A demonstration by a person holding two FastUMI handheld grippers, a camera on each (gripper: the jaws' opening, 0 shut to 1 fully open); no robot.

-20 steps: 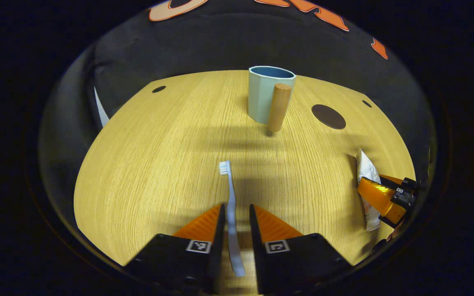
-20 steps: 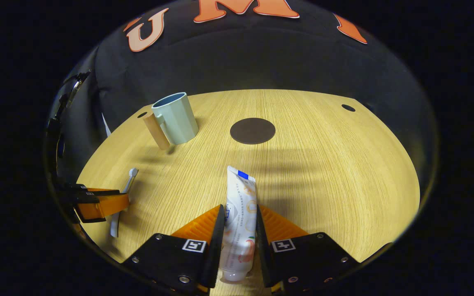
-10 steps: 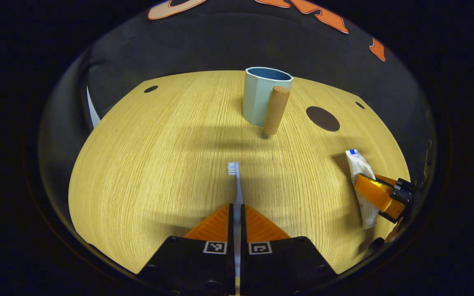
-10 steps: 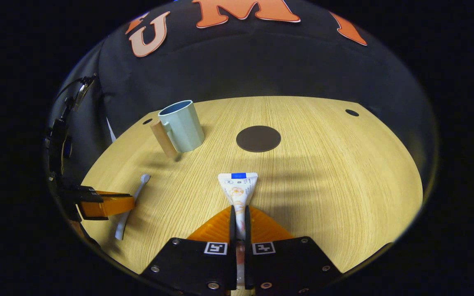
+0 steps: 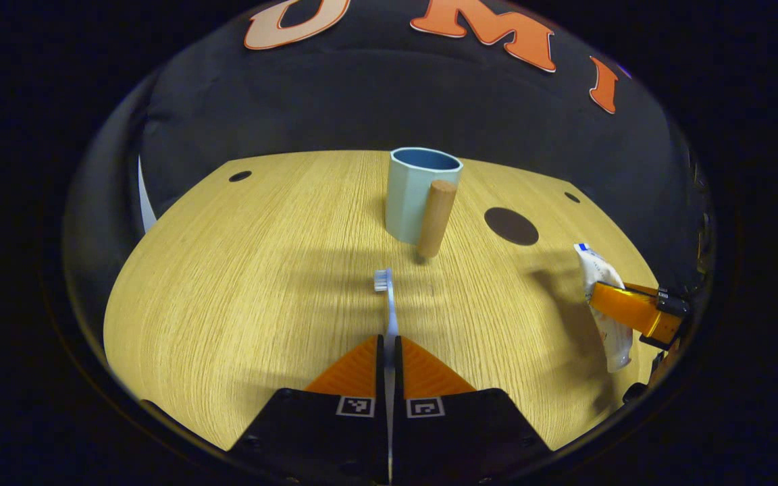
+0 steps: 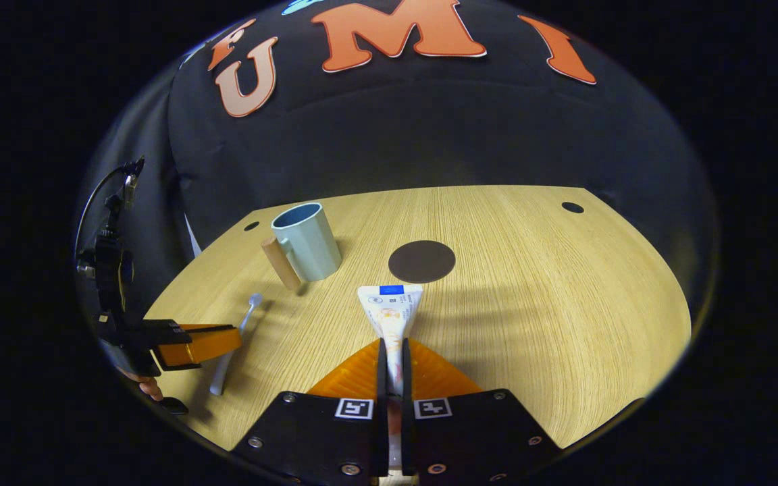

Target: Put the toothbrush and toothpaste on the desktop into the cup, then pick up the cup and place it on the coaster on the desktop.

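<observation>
My left gripper [image 5: 389, 341] is shut on the pale blue toothbrush [image 5: 387, 304], whose bristle head points ahead, lifted off the wooden desktop [image 5: 240, 270]. Straight beyond it stands the light blue cup [image 5: 412, 196] with a wooden handle [image 5: 433, 217]. My right gripper [image 6: 393, 345] is shut on the white toothpaste tube [image 6: 392, 314], flat end forward. The dark round coaster [image 6: 421, 261] lies just past the tube; the cup [image 6: 308, 241] stands to its left. In the right gripper view the left gripper [image 6: 230, 337] holds the toothbrush [image 6: 230, 344] at the left. In the left gripper view the right gripper [image 5: 598, 300] holds the tube [image 5: 605, 304].
Small dark holes sit near the desktop's far corners [image 5: 240, 176] [image 6: 572, 207]. The coaster [image 5: 511, 226] lies to the right of the cup in the left gripper view. A hand and cable [image 6: 112, 263] show behind the left gripper at the table's left edge.
Both grippers closed from open, the left onto the toothbrush, the right onto the toothpaste. Both have since risen from the desktop with their objects.
</observation>
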